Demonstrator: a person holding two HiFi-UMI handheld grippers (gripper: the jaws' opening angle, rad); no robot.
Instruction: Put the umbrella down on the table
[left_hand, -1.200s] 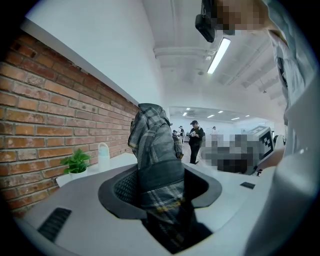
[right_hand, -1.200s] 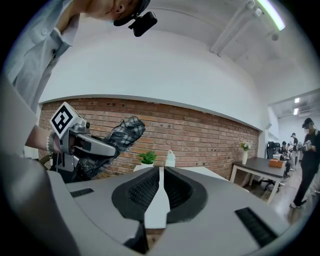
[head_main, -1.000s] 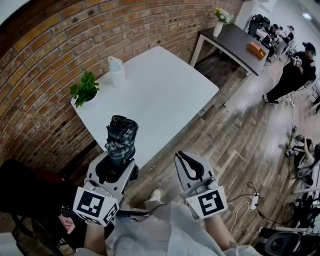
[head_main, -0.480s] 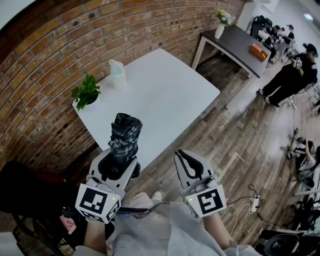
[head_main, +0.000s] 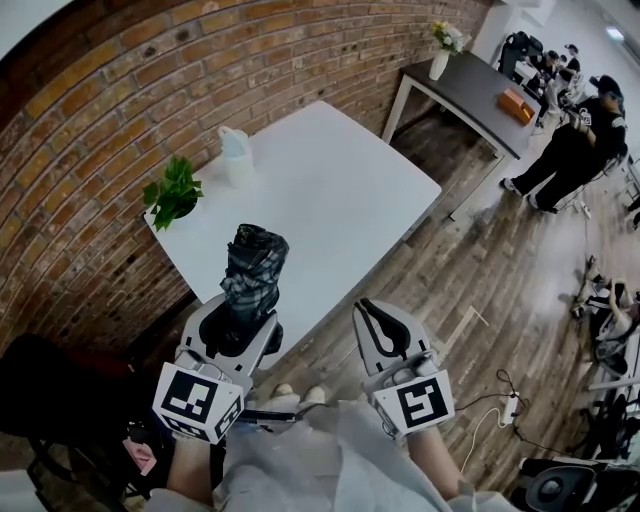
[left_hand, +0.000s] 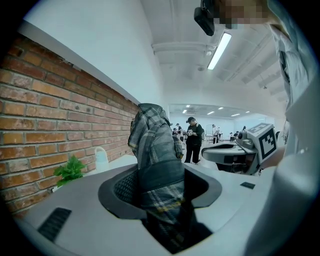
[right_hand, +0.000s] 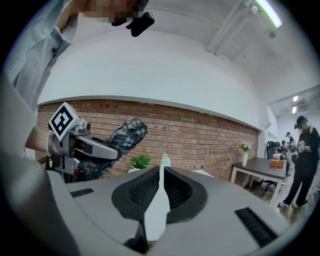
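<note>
A folded black-and-grey plaid umbrella (head_main: 252, 272) stands nearly upright between the jaws of my left gripper (head_main: 243, 320), which is shut on its lower part. Its top hangs over the near edge of the white table (head_main: 330, 190). In the left gripper view the umbrella (left_hand: 156, 150) fills the gap between the jaws. My right gripper (head_main: 378, 326) is beside it over the wood floor, shut with nothing in it. From the right gripper view the umbrella (right_hand: 119, 136) and left gripper (right_hand: 82, 146) show at the left.
On the white table stand a small green plant (head_main: 172, 190) and a clear jug (head_main: 235, 152), both near the brick wall. A dark table (head_main: 470, 85) with a vase (head_main: 440, 45) and an orange box (head_main: 515, 100) is farther back. People (head_main: 570, 150) stand at the right; cables (head_main: 500, 400) lie on the floor.
Both grippers have drifted slightly toward the white table, the umbrella still held in the left one. The person in black at the right has walked a little farther away.
</note>
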